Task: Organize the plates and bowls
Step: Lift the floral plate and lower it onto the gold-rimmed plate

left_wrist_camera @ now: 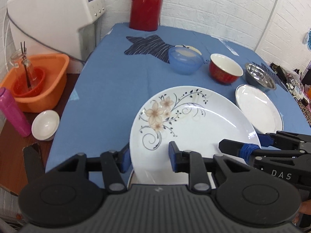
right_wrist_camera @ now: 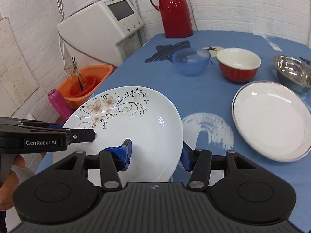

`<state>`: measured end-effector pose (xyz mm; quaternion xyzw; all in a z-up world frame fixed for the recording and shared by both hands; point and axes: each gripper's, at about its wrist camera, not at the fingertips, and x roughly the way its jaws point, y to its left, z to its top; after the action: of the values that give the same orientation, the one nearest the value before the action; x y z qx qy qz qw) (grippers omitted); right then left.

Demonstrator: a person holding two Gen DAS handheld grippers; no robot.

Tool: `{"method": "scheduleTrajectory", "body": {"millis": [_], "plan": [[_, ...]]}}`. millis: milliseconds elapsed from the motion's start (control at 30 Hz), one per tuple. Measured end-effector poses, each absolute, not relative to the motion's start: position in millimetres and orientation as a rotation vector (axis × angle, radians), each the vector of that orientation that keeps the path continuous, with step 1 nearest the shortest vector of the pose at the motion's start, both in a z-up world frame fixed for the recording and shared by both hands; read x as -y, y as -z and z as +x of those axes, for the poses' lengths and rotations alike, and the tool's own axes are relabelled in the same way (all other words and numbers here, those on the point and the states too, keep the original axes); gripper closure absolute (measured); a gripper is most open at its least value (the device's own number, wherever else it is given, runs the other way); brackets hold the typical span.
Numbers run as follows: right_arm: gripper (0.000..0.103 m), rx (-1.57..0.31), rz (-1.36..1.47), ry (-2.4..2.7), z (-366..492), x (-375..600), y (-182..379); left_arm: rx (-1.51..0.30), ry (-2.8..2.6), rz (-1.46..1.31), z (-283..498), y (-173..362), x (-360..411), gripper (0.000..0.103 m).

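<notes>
Floral plate (left_wrist_camera: 194,128) is being held tilted above the blue-clothed worktop (left_wrist_camera: 108,89), near its front edge, with both grippers on it. Left gripper (left_wrist_camera: 149,160) is straddling the plate's left rim, one finger under and one over the face; the fingers are sitting a fair way apart, so whether they are actually pinching I cannot tell. Right gripper (right_wrist_camera: 156,152) is straddling the opposite rim in the same manner; clamp also unclear.

Handling judgement: glazed ceramic, stiff, fairly heavy for a rim pinch, slick and breakable. Best hold is looking like the rim, pads deep over the lip, one gripper per side, keeping the plate close to level.

Silver-rimmed plate (right_wrist_camera: 270,122) is lying flat on the worktop to the right, apart from the floral one, empty; likely stacking target.

Containers: blue plastic bowl (right_wrist_camera: 191,62), red bowl (right_wrist_camera: 239,66) with white interior, and steel bowl (right_wrist_camera: 293,73) are standing in a row further back, all apparently empty. Off the worktop to the left, an orange basin (left_wrist_camera: 38,81) is holding a smaller red bowl and a glass jar (left_wrist_camera: 27,68) with dark sticks; a small white bowl (left_wrist_camera: 45,125) is sitting empty beside a pink bottle (left_wrist_camera: 13,112)
</notes>
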<state>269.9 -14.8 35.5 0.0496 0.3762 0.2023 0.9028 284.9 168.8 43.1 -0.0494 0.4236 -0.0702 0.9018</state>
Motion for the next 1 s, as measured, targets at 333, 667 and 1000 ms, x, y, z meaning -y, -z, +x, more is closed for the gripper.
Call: {"method": "scheduleTrajectory", "body": {"millis": [333, 667, 1000], "plan": [[0.065, -0.755, 0.099, -0.437, 235, -1, -9, -0.834, 0.087, -0.07, 242, -12, -178, 0.078], [0.064, -0.707, 0.146, -0.392, 216, 5, -11, -0.698, 0.081, -0.027, 225, -12, -173, 0.041], [0.066, -0.716, -0.084, -0.403, 218, -9, -16, -0.684, 0.057, -0.015, 229, -21, -171, 0.037]]}}
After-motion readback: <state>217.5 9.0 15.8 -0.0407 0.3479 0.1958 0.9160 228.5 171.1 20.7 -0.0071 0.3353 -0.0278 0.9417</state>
